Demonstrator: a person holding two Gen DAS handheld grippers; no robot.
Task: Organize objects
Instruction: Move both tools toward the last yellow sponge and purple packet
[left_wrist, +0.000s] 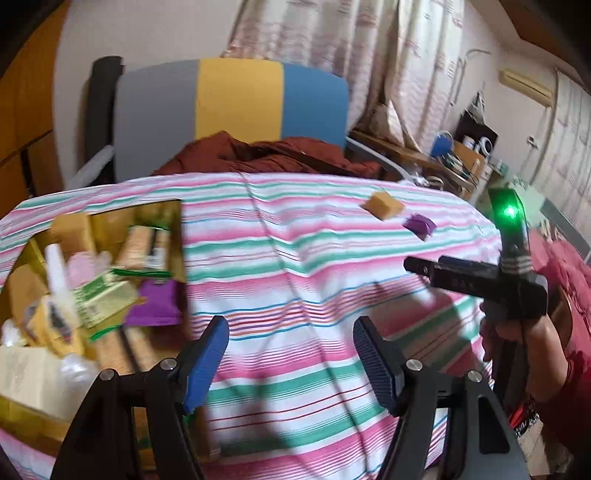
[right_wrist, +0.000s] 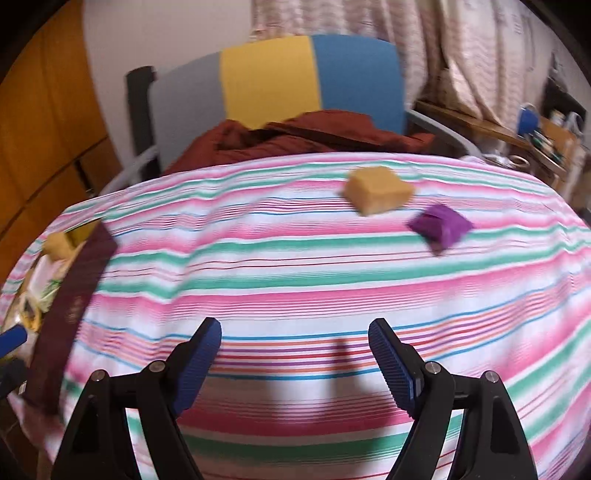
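Note:
A tan block (left_wrist: 382, 206) (right_wrist: 378, 190) and a small purple packet (left_wrist: 419, 226) (right_wrist: 441, 225) lie side by side on the striped tablecloth (left_wrist: 295, 258) (right_wrist: 277, 280), towards its far right. At the left stands a gold box (left_wrist: 173, 236) with a purple packet (left_wrist: 153, 304), a green carton (left_wrist: 99, 299), biscuit packs and a white bottle inside. My left gripper (left_wrist: 290, 332) is open and empty beside the box. My right gripper (right_wrist: 295, 332) is open and empty over bare cloth, well short of the block and packet.
A chair (left_wrist: 236, 99) with a grey, yellow and blue back stands behind the table, a red-brown garment (left_wrist: 266, 155) heaped on it. Curtains and a cluttered shelf (left_wrist: 461, 155) fill the right. A hand (left_wrist: 517, 332) holds the right tool's black body at the table's right edge.

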